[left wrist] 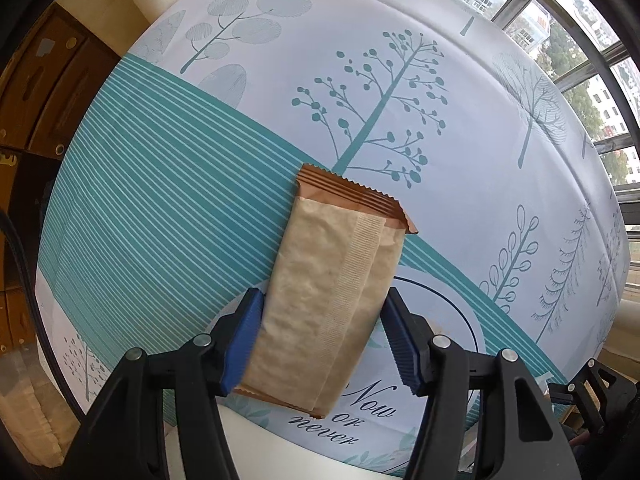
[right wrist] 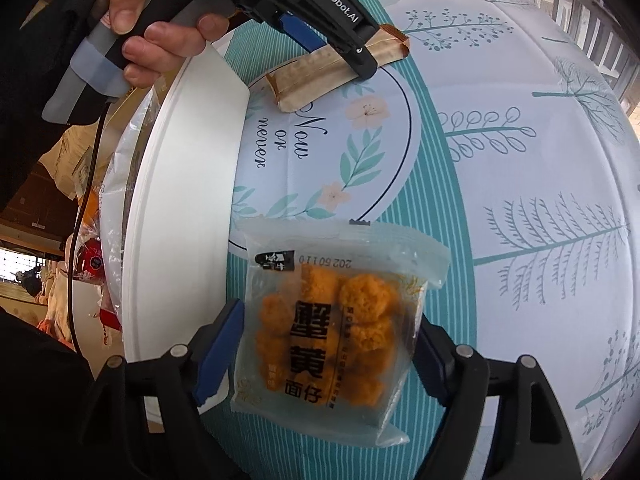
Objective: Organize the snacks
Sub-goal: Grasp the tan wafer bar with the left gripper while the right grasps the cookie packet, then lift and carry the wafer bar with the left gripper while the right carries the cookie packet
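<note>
The brown paper snack packet (left wrist: 332, 288) lay flat on the desk (left wrist: 460, 92), on its patterned cloth, one crimped end reaching onto the teal striped band and the other onto the round "Now or never" emblem (right wrist: 332, 140) near the desk's near edge. The left gripper (left wrist: 320, 340) stood straight down over it, its blue fingers (left wrist: 244, 340) set along the packet's two long sides. The left finger touched the paper; on the other side a thin gap showed, so I could not tell whether the packet was truly clamped.

Further along the same edge, the clear snack bag (right wrist: 340, 320) of orange puffs, printed with black characters, rested on the striped band just beside the emblem. The right gripper (right wrist: 324, 356) straddled its lower half with fingers (right wrist: 218, 352) apart; the left pad lay against the bag's edge, and whether the right one pressed it was unclear.

A white tray (right wrist: 180, 208) sat at the desk's edge, touching neither packet as far as I could see, with other wrapped snacks (right wrist: 94, 264) heaped beyond it. The person's hand (right wrist: 160, 36) gripped the left gripper's handle above the tray, and a black cable (right wrist: 80, 220) hung down from it. Windows (left wrist: 580, 40) ran along the desk's far side.
</note>
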